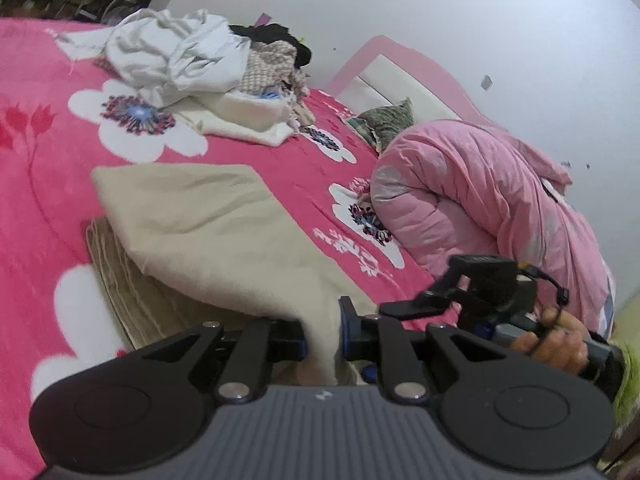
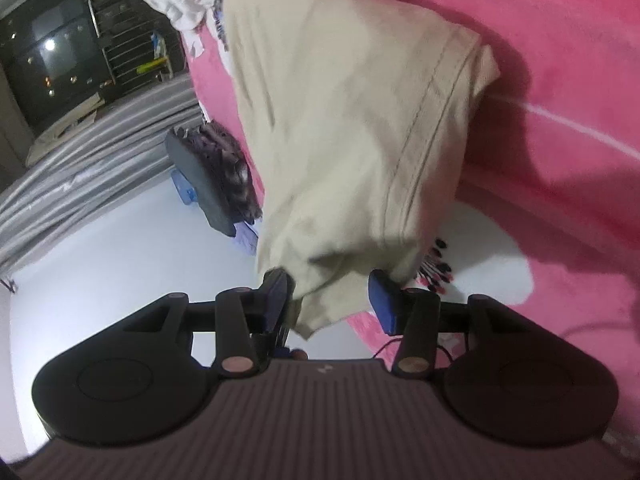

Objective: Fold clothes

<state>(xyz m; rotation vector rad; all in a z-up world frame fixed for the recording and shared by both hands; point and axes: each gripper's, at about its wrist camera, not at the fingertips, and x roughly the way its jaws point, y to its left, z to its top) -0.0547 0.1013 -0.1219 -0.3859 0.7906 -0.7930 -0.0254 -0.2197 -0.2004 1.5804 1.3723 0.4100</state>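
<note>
Left wrist view: the left tongs (image 1: 322, 342) are nearly closed on a bunched edge of the beige garment (image 1: 200, 216), and the cloth runs between the blue pads. The rest of that garment lies partly folded on the bed (image 1: 40, 184), over a ribbed beige layer beneath it. The right tongs (image 1: 416, 306) show at the right, carried by a hand (image 1: 560, 340); from here I cannot tell how wide they stand. A pile of unfolded clothes (image 1: 188, 60) waits farther up the bed, and a pink quilted jacket (image 1: 480, 200) lies against the headboard (image 1: 400, 76).

Right wrist view: the right tongs (image 2: 332, 300) stand about half open with a thick fold of the beige garment (image 2: 352, 120) between them; its left pad touches the cloth, but the right pad seems just clear of it, so I judge this a loose hold at best. The left tongs (image 2: 208, 188) appear beyond the cloth's left edge.

The risk, as I judge it: the two holds are uneven, so a pull could slip the corner from the right side and collapse the fold; the bunched cloth on the left may crease.

The bed carries a pink fleece blanket with white flowers. Grey striped bedding (image 2: 100, 132) and a dark cabinet (image 2: 52, 48) lie beyond, and the wall (image 1: 440, 8) is plain white.
</note>
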